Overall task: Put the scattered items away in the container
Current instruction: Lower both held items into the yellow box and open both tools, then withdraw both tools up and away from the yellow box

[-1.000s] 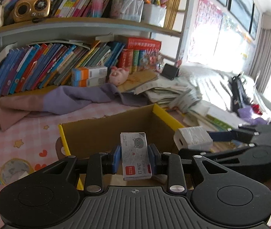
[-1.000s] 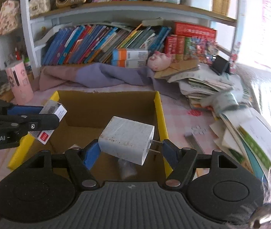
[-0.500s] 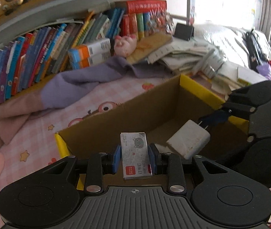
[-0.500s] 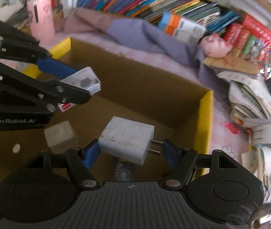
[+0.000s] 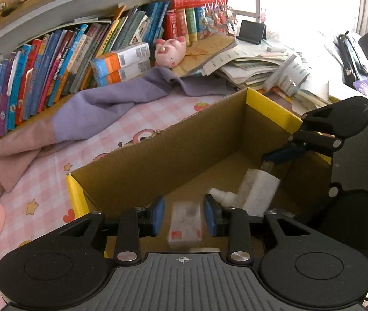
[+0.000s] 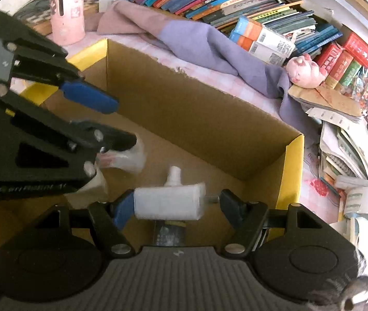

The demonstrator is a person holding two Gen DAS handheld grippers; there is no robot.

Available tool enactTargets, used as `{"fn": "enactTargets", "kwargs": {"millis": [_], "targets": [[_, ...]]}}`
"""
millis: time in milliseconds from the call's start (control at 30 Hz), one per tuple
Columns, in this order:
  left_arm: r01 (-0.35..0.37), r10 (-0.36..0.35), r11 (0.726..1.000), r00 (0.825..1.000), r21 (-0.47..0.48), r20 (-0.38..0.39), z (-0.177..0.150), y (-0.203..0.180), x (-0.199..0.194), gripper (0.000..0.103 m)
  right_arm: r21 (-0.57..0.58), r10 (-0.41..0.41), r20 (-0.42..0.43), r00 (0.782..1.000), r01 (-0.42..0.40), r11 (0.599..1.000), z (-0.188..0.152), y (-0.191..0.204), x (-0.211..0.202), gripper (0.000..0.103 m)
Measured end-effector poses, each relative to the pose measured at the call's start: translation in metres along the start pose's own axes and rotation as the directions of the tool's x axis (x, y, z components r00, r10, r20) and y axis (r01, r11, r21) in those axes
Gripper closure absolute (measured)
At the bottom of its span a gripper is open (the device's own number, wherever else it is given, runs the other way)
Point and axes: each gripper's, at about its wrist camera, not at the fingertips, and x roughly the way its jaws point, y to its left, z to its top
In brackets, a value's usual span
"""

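Observation:
A cardboard box with yellow rims [image 5: 272, 108] [image 6: 291, 165] stands on the pink checked cloth. My left gripper [image 5: 184, 216] is open over the box; a small white card pack [image 5: 185, 224] is blurred between its pads, clear of both and falling. It also shows blurred in the right wrist view [image 6: 129, 159]. My right gripper [image 6: 173, 204] is open inside the box; the white charger plug [image 6: 169, 202] is blurred between its pads and free of them. The charger also shows in the left wrist view [image 5: 257, 191]. A small white bottle [image 6: 173, 175] lies on the box floor.
A purple and pink cloth [image 5: 93, 114] lies behind the box. Books fill the shelf [image 5: 54, 59] with two orange cartons [image 5: 121, 64] and a pink pig toy [image 5: 169, 51]. Piled papers [image 5: 261, 62] sit to the right. A pink cup [image 6: 67, 13] stands left of the box.
Both grippers dropped lower into the box and opened. The card pack and the charger left their pads and are falling, blurred.

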Motion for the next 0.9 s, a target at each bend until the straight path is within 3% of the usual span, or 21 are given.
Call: {"fn": "enactTargets", "kwargs": {"millis": [33, 133, 367, 500, 900], "targets": [[-0.01, 0.01, 1.0, 1.0, 0.001, 0.012, -0.001, -0.001, -0.003, 0.045, 0.004, -0.003, 0.008, 1.0, 0.003, 1.0, 0.0, 0.0, -0.001, 0.032], [-0.048, 0.048, 0.999, 0.998, -0.002, 0.044, -0.002, 0.0, -0.01, 0.035, 0.006, -0.008, 0.024, 1.0, 0.008, 1.0, 0.0, 0.001, -0.005, 0.03], [-0.064, 0.068, 0.997, 0.992, -0.044, 0.108, -0.008, 0.003, -0.036, 0.03, 0.02, -0.038, 0.081, 0.996, 0.036, 0.999, -0.001, 0.009, -0.026, 0.029], [-0.078, 0.087, 0.995, 0.985, -0.062, 0.152, -0.014, 0.003, -0.058, 0.021, 0.045, -0.061, 0.13, 0.99, 0.055, 0.997, -0.006, 0.016, -0.048, 0.026], [-0.08, 0.111, 0.989, 0.954, -0.122, 0.279, -0.04, 0.01, -0.121, 0.012, 0.199, -0.18, 0.264, 0.948, 0.129, 0.971, -0.02, 0.047, -0.107, 0.021]]}}
